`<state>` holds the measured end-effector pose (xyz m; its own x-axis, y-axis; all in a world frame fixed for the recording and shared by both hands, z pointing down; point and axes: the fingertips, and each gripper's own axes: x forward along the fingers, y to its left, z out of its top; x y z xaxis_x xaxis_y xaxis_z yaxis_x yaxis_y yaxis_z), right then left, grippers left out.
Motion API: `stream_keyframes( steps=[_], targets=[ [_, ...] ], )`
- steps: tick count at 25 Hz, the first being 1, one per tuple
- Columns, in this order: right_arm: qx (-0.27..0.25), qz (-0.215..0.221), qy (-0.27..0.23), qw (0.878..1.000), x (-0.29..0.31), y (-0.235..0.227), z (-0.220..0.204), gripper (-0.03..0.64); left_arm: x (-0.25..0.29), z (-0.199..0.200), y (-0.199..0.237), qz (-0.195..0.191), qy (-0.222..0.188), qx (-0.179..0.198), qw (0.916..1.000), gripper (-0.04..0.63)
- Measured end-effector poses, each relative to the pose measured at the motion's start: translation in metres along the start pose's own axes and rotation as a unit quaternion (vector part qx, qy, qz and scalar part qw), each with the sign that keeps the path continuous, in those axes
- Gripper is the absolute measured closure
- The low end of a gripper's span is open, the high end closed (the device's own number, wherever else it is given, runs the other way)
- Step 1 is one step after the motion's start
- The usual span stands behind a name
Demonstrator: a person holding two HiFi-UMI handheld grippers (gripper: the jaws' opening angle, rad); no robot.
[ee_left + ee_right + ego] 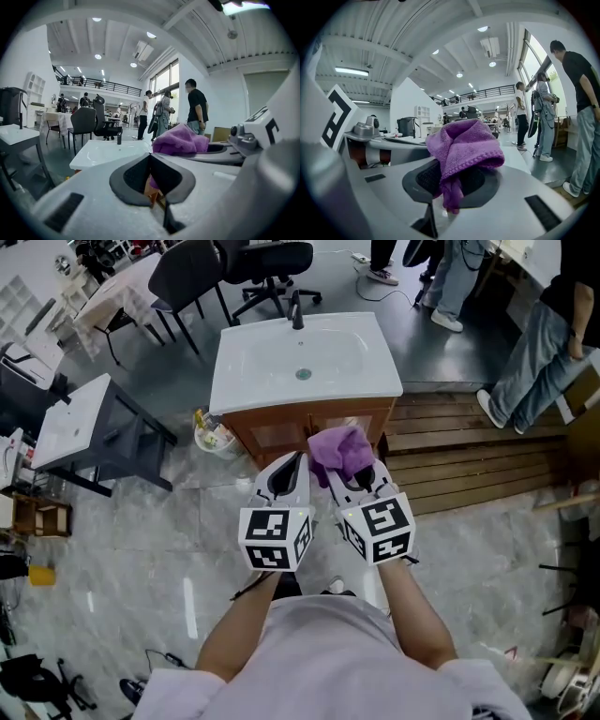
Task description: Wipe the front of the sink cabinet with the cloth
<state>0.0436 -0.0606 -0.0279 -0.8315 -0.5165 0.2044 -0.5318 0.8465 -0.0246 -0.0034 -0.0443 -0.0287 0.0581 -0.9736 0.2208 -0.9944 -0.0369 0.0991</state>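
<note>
- In the right gripper [354,476], dark textured jaws clench a fuzzy purple cloth [339,450], bunched, one tail drooping.
- Beside it, the left gripper [296,465] is closed, empty.
- Just ahead, the sink cabinet [281,433]: brown wooden front, glossy white basin [267,362].

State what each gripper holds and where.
Right gripper pinches the purple cloth by a bunched fold, the rest bulging above; left gripper is shut and empty.

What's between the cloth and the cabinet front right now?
Nothing shows there. In the head view the cloth, clamped in the right gripper, overlaps the cabinet front with no object between; contact can't be judged.
</note>
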Motion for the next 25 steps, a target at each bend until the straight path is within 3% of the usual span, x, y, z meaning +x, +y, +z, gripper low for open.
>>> stream_keyframes(
  steps=[25],
  targets=[
    [0.000, 0.001, -0.007, 1.000, -0.032, -0.004, -0.004, 0.549, -0.007, -0.007, -0.044, -0.021, 0.011, 0.030, 0.9993, 0.591]
  ],
)
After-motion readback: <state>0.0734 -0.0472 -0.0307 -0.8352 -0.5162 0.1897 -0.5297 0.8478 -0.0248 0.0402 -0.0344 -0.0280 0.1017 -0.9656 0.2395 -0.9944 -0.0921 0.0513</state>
